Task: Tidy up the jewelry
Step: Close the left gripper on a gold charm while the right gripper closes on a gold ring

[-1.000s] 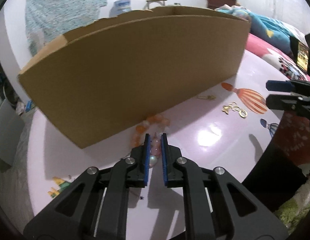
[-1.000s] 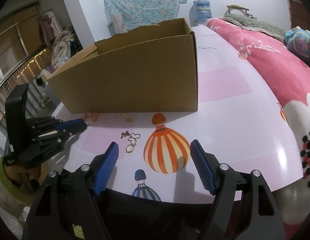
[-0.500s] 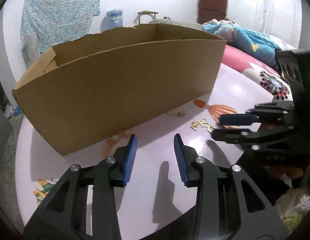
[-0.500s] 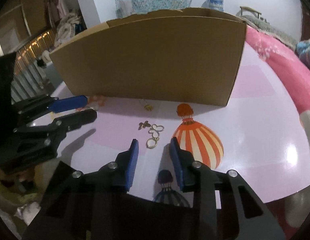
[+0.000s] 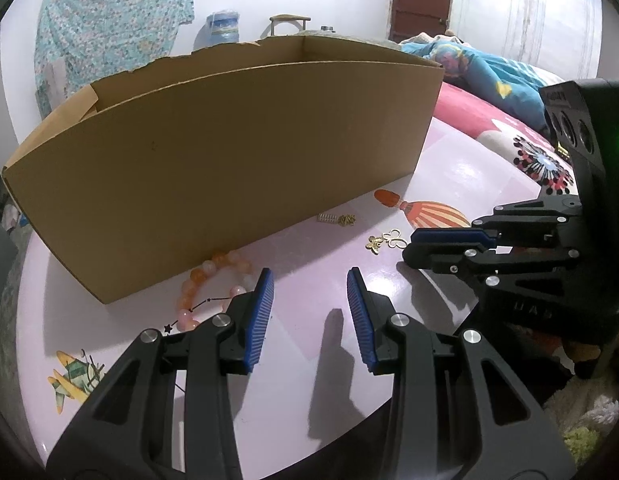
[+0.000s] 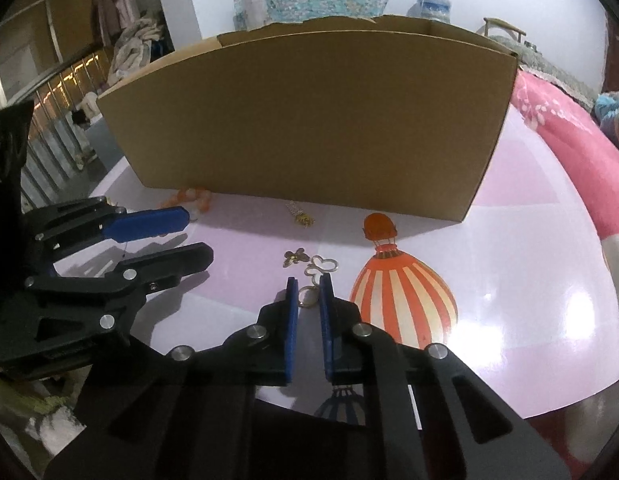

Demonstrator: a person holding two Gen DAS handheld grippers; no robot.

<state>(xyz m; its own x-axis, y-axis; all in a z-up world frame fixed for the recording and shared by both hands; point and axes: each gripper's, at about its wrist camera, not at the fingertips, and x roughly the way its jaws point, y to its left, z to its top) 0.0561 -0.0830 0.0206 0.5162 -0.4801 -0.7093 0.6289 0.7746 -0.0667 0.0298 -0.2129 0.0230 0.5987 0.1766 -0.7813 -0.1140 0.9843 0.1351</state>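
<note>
Left wrist view shows a shiny pink table (image 5: 461, 184) with cartoon pictures printed on it. A big brown cardboard box (image 5: 237, 168) stands on the table; its walls are flat and dull, and the back edge is torn and bumpy. The left gripper (image 5: 309, 304) has black plastic arms and blue ribbed pads. Its jaws have just been opening and stand apart with nothing between them, only bare table. Just to the left of that claw lies a bead bracelet (image 5: 213, 284) made of round, smooth orange and pale pink beads on a thin dark string. It touches the bottom of the box wall.

Farther right lie little gold pieces: a small gold butterfly (image 5: 374, 243) and, touching it, a thin wire butterfly charm (image 5: 394, 237). A tiny gold chain (image 5: 336, 219) sits close to the box wall.

Right wrist view shows the right gripper (image 6: 308, 298) low over the table. Its jaws have just been closing and are nearly together now. A small gold ring (image 6: 308, 295), which hangs from the wire butterfly charm (image 6: 321, 267), sits between the blue pads. I cannot tell if the pads press on it. A striped orange and cream balloon picture (image 6: 401, 300) is printed just right of it.
</note>
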